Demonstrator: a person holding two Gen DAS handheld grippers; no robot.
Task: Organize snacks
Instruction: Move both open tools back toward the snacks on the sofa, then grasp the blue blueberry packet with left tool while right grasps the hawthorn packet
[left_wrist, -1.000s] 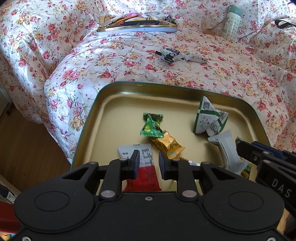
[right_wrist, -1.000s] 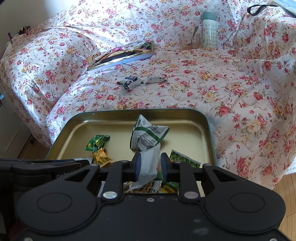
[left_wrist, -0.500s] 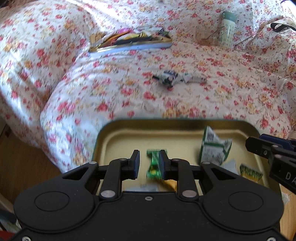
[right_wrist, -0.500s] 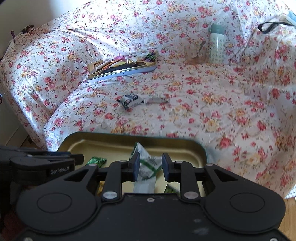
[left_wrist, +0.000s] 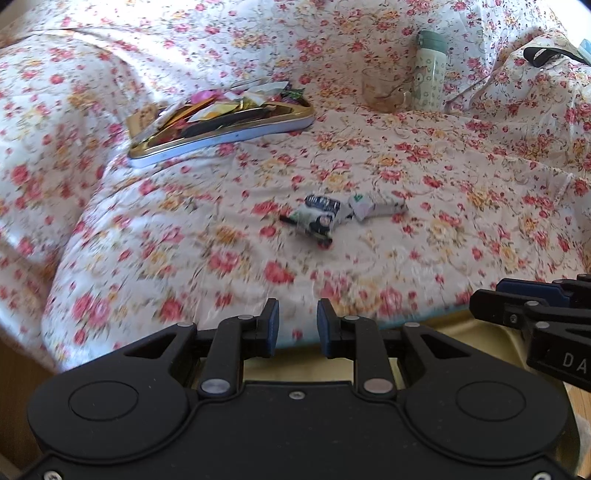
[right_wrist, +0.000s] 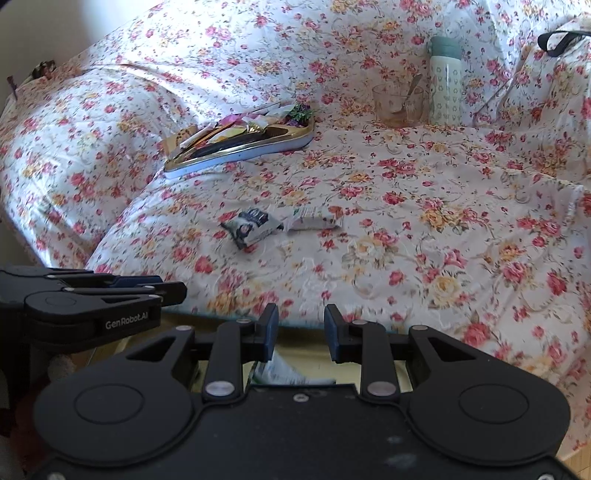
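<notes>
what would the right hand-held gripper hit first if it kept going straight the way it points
Probably the bare floral bedspread just past the gold tray's rim. The right hand-held gripper is empty, and the two loose snack packets lie further on, slightly left; depth is unclear.

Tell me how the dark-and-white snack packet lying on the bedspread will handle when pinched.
The snack packet looks crinkled and puffy, so probably light and floppy. Its film looks glossy, likely slippery. The soft bedspread may sink under the fingers.
</notes>
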